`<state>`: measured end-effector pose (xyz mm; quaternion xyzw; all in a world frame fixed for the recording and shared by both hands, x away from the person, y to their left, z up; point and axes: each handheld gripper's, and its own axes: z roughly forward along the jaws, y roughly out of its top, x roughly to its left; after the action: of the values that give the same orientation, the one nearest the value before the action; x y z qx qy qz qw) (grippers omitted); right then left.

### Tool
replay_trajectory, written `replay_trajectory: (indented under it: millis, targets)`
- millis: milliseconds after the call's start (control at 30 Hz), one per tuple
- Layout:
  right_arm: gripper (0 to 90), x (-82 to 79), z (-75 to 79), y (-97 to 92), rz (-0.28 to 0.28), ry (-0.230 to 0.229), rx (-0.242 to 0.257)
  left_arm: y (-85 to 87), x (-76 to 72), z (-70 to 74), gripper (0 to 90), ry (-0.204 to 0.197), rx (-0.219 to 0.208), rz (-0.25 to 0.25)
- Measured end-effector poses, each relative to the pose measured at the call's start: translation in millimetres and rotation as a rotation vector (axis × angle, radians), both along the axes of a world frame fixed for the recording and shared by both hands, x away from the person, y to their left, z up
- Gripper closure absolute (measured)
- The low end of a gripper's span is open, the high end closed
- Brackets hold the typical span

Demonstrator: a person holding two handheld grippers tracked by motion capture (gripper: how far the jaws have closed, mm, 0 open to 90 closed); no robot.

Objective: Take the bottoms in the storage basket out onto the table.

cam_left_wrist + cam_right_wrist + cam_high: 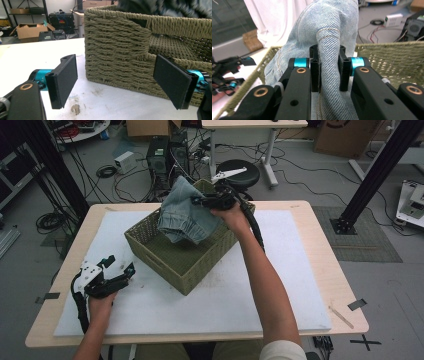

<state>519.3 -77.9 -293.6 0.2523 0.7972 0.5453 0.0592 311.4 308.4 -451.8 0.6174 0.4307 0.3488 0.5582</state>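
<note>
A light blue pair of jeans [185,215] hangs bunched over the olive woven basket [175,267] in the middle of the table. My right gripper [200,200] is shut on a thick fold of the jeans [329,65], holding it up above the basket's far side; the pads press on the denim from both sides. My left gripper [120,265] rests on the white mat at the near left, jaws open and empty, pointing toward the basket [117,50], a short way off its wall.
A white mat [300,285] covers the wooden table. Behind the table are a black stool [239,172], computer towers [167,155] and cables on the floor. A black frame post [375,170] stands at the right.
</note>
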Motion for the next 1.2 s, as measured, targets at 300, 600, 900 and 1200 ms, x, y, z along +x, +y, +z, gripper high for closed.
replay_trajectory:
  millis: [300,600,900,1200]
  targets:
    - [78.3,-19.6,21.5,-35.2,-0.003,-0.047,0.089,-0.6,0.0,-0.1,19.6,-0.002,0.006,0.002]
    - [78.5,-39.9,42.2,-72.4,-0.029,-0.088,0.154,-1.2,0.1,-0.1,19.6,-0.005,0.008,0.003]
    - [78.6,-62.3,53.8,-119.6,-0.082,-0.127,0.21,-1.3,0.5,0.0,19.6,-0.001,0.01,0.004]
    - [78.5,-89.3,49.6,-168.2,-0.127,-0.141,0.233,-1.3,0.6,0.2,19.6,0.002,0.015,0.004]
